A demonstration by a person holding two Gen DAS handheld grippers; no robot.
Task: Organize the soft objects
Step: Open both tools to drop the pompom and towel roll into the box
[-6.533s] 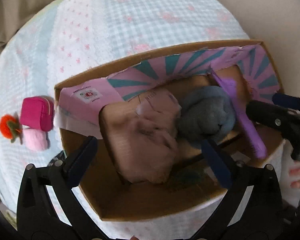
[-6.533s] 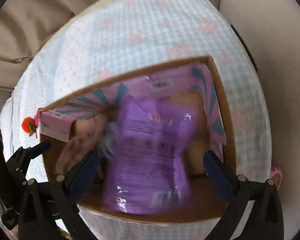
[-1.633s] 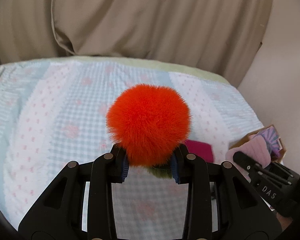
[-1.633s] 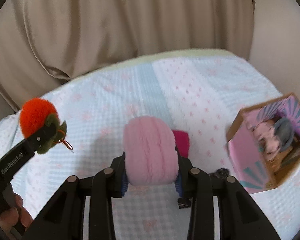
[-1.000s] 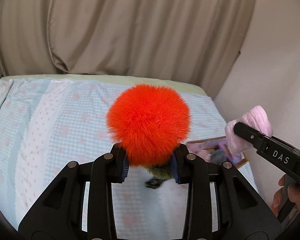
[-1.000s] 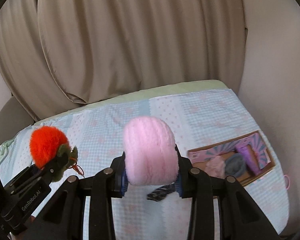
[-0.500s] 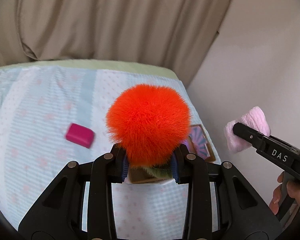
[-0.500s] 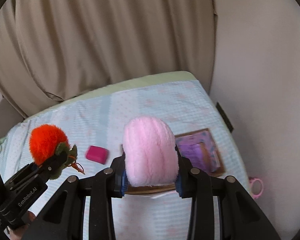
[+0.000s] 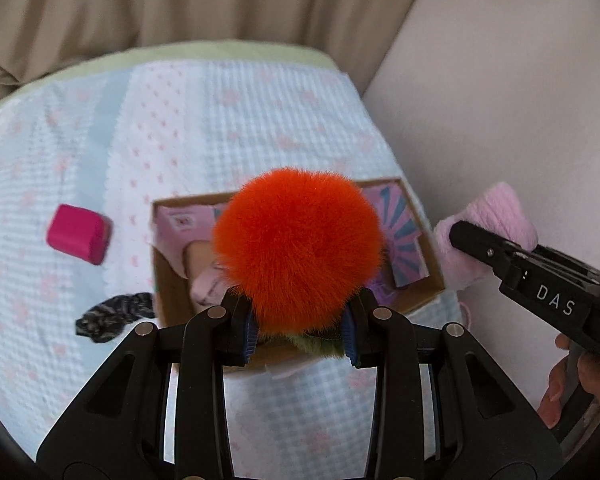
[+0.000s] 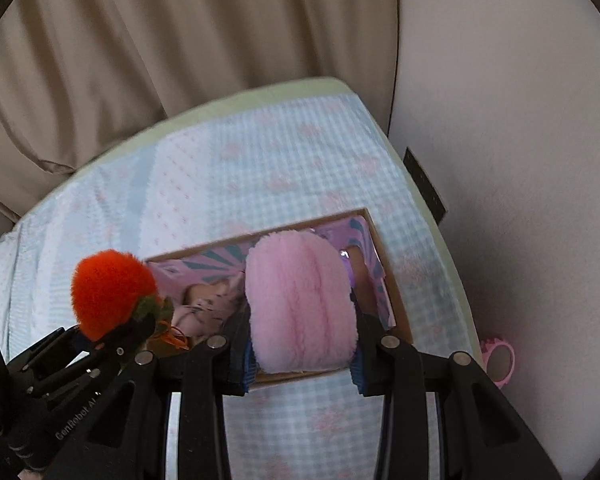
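The left tongs (image 9: 300,332) are clenched on an orange pompom (image 9: 298,250), its fur bulging out above the blue pads (image 9: 249,330) and a bit of green felt showing at its base (a small orange cord loop hangs from it in the right wrist view). The right tongs (image 10: 300,354) are clenched the same way on a pink puff (image 10: 300,300), ribbed and plump, filling the whole gap between the two fingers.

Both loads hang above the cardboard box (image 9: 168,292) that sits open on the checked bedspread (image 9: 260,128). From the left tongs the box lies straight ahead and below, its long axis running across the view from left to right; the pompom hides the middle of the opening. From the right tongs the box is likewise ahead and below, and the puff covers its right half. So the left hand looks nearer the box's left end and the right hand nearer its right end, and the coming move is probably a drop downward, not a reach sideways.

The box already holds pale pink soft things at its left, and its inner walls carry pink and teal stripes. Outside it, on the bedspread to the left, lie a magenta pouch (image 9: 79,234), well apart, and a dark knitted scrap (image 9: 114,316) just beside the box's near left corner. A beige curtain (image 10: 180,60) hangs behind.
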